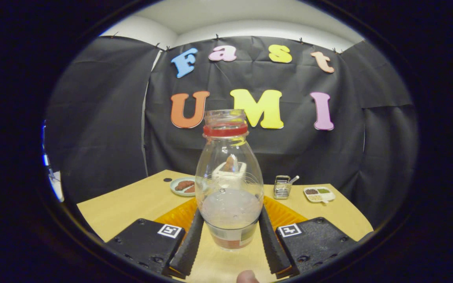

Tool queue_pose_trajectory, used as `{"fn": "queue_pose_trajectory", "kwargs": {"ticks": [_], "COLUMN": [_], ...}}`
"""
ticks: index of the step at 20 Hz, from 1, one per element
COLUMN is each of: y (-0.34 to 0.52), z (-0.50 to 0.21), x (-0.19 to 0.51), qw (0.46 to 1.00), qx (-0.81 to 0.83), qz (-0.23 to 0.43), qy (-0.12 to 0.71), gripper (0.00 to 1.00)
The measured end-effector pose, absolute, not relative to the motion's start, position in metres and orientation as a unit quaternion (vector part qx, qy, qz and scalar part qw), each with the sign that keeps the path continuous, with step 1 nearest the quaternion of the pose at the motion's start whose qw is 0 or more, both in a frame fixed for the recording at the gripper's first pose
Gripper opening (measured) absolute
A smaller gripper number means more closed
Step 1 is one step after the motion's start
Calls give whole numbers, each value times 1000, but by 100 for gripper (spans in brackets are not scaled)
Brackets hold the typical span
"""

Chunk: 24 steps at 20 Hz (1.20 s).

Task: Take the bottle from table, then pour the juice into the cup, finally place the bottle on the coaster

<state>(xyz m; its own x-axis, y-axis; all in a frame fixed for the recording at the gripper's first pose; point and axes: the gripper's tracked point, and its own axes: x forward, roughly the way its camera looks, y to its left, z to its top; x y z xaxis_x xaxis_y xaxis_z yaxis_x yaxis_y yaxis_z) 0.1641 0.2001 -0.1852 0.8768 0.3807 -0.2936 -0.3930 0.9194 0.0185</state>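
Gripper (229,232) fingers (189,243) pinch the bottle (228,184) from both sides, pads pressed against its lower body. Bottle stands upright between the fingers, clear plastic, cap off, red ring at the neck, whitish liquid filling the lower part, a label band near the base. Whether its base touches the table (132,204) cannot be told. An orange ribbed coaster (285,214) lies on the table just behind and under the bottle, showing on either side of it. Beyond the bottle: a small plate (181,185) with brownish pieces to the left, a white object seen blurred through the plastic, a small metal basket (282,186) with a utensil to the right, and further right a divided white dish (319,194) holding dark and green contents. A fingertip (247,277) shows below the gripper
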Motion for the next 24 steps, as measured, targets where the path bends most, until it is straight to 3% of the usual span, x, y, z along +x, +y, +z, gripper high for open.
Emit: {"fn": "queue_pose_trajectory", "kwargs": {"ticks": [15, 24], "y": [226, 227], "z": [-312, -335], "x": [244, 254], "qw": [951, 950], "qx": [10, 1], "qz": [202, 199], "qy": [233, 240], "gripper": [75, 76]}}
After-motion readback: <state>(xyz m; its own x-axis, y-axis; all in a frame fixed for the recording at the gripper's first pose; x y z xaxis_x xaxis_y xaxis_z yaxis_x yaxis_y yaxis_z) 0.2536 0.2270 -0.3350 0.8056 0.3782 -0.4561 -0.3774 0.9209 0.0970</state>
